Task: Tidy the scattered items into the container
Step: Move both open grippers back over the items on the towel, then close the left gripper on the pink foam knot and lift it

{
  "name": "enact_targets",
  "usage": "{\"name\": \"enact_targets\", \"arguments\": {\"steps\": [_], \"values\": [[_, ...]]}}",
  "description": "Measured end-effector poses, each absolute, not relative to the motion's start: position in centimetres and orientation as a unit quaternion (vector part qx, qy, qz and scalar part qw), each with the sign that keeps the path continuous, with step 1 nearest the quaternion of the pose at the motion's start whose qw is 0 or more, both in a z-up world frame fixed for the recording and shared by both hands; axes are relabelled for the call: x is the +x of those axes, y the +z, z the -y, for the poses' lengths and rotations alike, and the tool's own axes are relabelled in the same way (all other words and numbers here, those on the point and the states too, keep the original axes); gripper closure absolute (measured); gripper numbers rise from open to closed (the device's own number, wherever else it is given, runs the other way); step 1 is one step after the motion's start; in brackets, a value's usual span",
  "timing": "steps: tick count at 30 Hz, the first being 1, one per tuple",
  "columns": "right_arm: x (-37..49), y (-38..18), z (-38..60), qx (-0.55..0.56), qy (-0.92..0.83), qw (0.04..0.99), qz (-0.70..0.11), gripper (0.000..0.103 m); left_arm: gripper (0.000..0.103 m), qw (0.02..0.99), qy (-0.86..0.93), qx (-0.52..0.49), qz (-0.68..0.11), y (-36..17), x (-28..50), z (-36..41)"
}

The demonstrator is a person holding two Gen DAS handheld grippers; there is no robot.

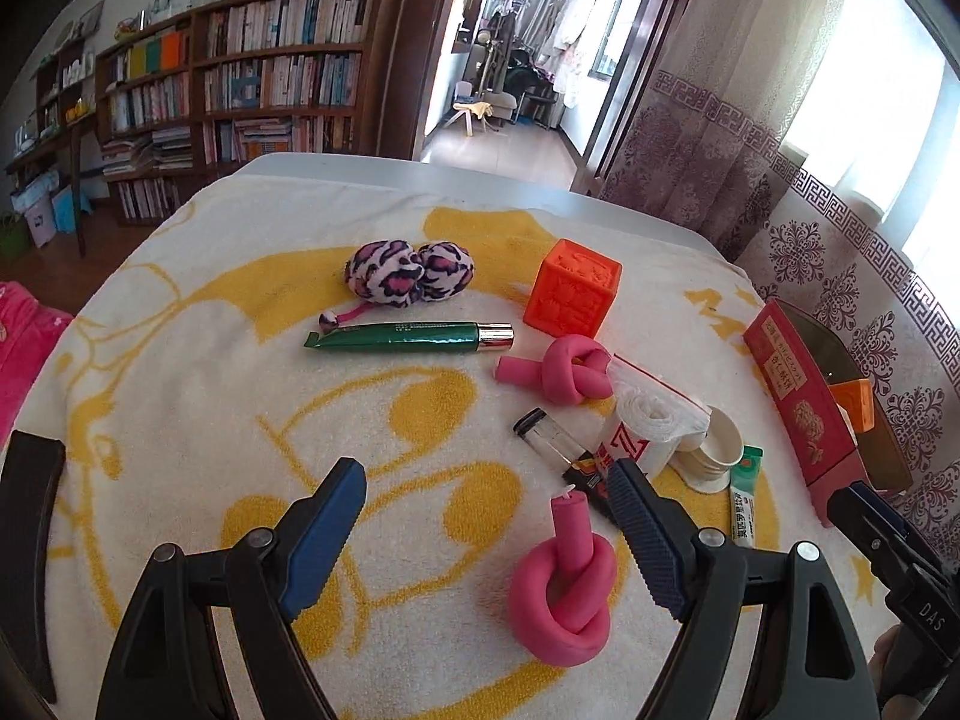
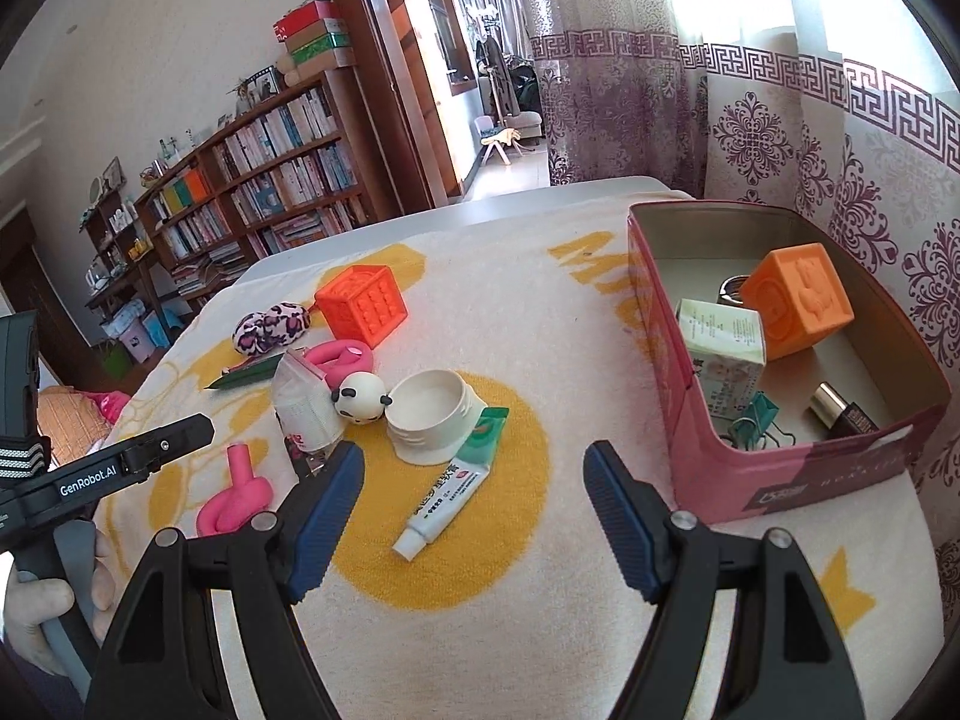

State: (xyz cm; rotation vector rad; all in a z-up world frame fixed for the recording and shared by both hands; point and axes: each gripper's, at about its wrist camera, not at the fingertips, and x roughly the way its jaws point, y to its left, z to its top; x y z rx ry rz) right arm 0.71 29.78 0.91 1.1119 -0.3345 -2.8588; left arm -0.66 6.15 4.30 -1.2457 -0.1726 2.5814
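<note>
Tidying partly done. The tin, at the towel's right edge, already holds an orange cube, a carton, binder clips and a dark bottle. Left on the towel: a second cube, plush toy, green tube, two pink knots, one far and one near, a bag, panda, white lid and ointment tube. The left gripper is released, its jaws either side of the near knot without touching it; the right gripper, likewise released and empty, hangs over the ointment tube.
</note>
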Motion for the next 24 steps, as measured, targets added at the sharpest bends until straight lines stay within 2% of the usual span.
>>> {"name": "enact_targets", "arguments": {"steps": [12, 20, 23, 24], "values": [[0.5, 0.0, -29.4, 0.378, -0.919, 0.020, 0.110, 0.024, 0.019, 0.188, 0.873, -0.450, 0.001, 1.9, 1.4, -9.3], [0.3, -0.3, -29.1, 0.383, -0.918, 0.023, 0.105, 0.024, 0.020, 0.188, 0.867, -0.461, -0.003, 0.7, 0.7, -9.6], [0.2, -0.2, -28.8, 0.382, -0.918, 0.031, 0.102, 0.024, 0.040, 0.188, 0.868, -0.459, -0.015, 0.8, 0.9, -9.8], [0.2, -0.1, -28.6, 0.382, -0.918, 0.036, 0.101, 0.024, 0.056, 0.192, 0.867, -0.459, -0.018, 0.8, 0.9, -9.8]]}}
